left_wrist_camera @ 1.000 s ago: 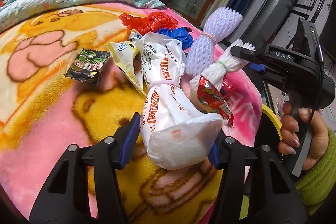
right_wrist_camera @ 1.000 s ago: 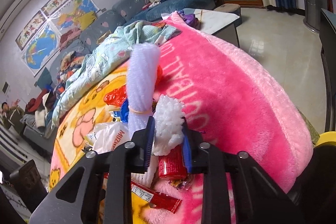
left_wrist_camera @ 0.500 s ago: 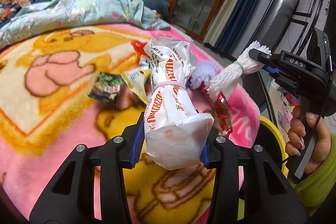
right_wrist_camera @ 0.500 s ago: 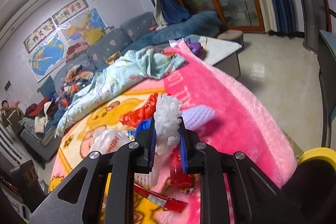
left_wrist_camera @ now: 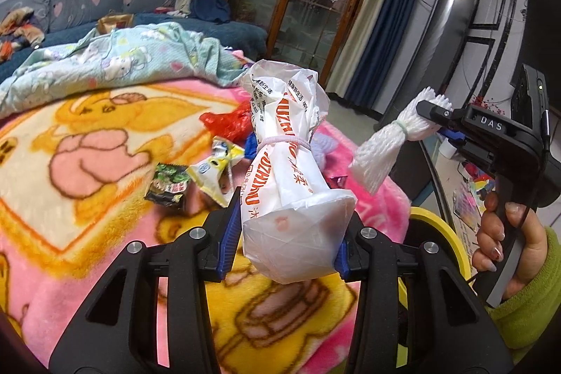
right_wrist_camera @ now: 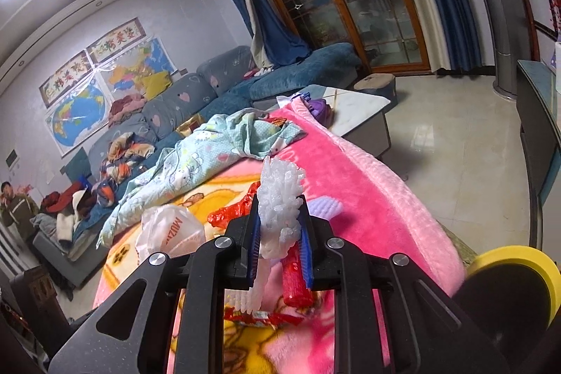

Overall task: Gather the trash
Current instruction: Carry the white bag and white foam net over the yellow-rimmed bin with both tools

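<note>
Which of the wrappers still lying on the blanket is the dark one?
The green-and-black snack wrapper, left of the yellow-and-white wrapper; the others are red, blue or purple.

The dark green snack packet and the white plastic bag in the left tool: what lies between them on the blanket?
In the left wrist view, a yellow wrapper lies between the dark green packet and the white bag.

the near blanket point(left_wrist_camera: 87, 255) in front of the left gripper point(left_wrist_camera: 285, 233) lies bare, with open room to the left, while farther on a dark wrapper point(left_wrist_camera: 168, 188), a yellow wrapper point(left_wrist_camera: 214, 170) and a red bag point(left_wrist_camera: 228, 123) crowd the middle. the far side is blocked by a heaped sheet point(left_wrist_camera: 115, 62). to the right, the right gripper point(left_wrist_camera: 429, 114) with its foam net point(left_wrist_camera: 385, 146) fills the air over the blanket's edge, and a yellow bin point(left_wrist_camera: 434, 233) stands just beside that edge below it.
</note>
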`<state>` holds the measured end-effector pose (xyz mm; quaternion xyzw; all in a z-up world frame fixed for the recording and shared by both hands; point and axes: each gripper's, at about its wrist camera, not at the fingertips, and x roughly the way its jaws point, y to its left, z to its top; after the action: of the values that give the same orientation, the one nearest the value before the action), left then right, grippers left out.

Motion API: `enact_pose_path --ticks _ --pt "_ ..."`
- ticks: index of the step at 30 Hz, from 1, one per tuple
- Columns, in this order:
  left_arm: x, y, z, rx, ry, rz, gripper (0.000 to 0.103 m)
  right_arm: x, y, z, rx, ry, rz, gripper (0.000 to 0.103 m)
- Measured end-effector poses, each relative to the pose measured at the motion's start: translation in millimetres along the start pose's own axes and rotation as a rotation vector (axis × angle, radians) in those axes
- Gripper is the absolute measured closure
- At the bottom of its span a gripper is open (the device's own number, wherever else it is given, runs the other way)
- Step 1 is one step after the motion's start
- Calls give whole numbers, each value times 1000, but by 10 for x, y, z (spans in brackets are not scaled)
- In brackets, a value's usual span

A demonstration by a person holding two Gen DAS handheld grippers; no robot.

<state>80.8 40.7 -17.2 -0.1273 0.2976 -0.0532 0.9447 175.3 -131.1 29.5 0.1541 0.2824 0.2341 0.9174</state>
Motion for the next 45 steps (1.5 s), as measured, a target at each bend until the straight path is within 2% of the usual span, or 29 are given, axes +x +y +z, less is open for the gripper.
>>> enact_pose_path --ticks 11,25,37,45 --pt "-33 -332 6 71 -2 -52 68 -415 -203 -52 30 -53 -82 85" --pt "104 -874 -159 183 57 -141 68 -943 -707 -99 91 -173 -260 85" --pt "357 -1414 -402 319 140 -222 68 -1225 -1300 -243 167 -209 -430 85" --pt "571 -1797 -574 408 195 -280 68 -1326 -1649 -379 219 -196 -521 83"
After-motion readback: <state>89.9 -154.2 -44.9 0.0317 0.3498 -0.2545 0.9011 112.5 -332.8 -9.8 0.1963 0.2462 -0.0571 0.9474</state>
